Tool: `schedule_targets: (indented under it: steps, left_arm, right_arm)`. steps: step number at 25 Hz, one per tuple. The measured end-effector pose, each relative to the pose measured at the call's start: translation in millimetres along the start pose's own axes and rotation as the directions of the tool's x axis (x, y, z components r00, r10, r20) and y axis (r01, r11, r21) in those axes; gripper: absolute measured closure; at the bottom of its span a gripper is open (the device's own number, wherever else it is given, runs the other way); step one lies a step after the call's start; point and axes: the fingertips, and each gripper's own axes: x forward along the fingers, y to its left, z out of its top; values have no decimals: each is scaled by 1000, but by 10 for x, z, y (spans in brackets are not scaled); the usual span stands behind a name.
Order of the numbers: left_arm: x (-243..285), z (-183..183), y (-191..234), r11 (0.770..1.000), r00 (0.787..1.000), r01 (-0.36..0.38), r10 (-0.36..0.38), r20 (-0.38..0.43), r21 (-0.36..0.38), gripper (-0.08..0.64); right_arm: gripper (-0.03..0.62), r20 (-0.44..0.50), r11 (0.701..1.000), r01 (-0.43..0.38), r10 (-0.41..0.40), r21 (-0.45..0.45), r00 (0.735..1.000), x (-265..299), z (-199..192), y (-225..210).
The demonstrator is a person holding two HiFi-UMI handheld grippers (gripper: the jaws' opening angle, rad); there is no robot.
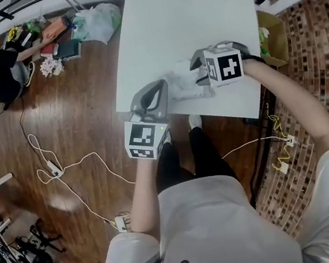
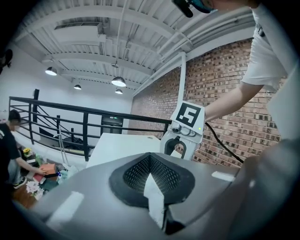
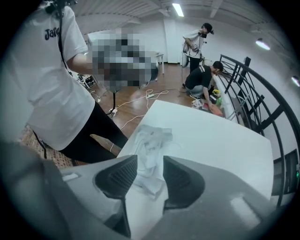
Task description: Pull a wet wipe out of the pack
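Wipe: crumpled on surface, 6 o'clock edge.
Left gripper: jaws clamped on white strip.
Right gripper: jaws half-apart astride wipe.
Advice: pinch firmly before pulling; hold left steady.

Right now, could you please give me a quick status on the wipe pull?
Left gripper shut on a white flap. Right gripper open, jaws astride the crumpled wipe on the table. Nothing in the way.

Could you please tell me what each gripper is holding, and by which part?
The left gripper is shut on a thin white edge, seemingly of the crumpled white wipe. The right gripper straddles its near end; a firm pinch cannot be told.
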Motion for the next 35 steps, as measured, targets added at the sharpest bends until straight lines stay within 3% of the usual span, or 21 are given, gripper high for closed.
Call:
schedule_targets:
  steps: [8, 20, 27, 35]
  left_arm:
    - [-50, -51, -8, 1000, 1000, -2, 2, -5, -14, 545]
    - [-144, 234, -139, 1000, 999, 26, -26, 24, -10, 545]
    - [-106, 611, -283, 998, 997, 61, -62, 46, 12, 545]
    - [124, 1012, -612, 986, 984, 144, -152, 97, 86, 545]
  right_arm:
    - [597, -28, 1000, 13, -12, 21, 1000, 14, -80, -34]
    - [600, -34, 997, 66, -67, -35, 997, -534, 204, 146]
    - [600, 0, 983, 179, -179, -40, 984, -1219, 373, 125]
    - [600, 39, 937, 347, -348, 34, 937, -2120, 239, 172]
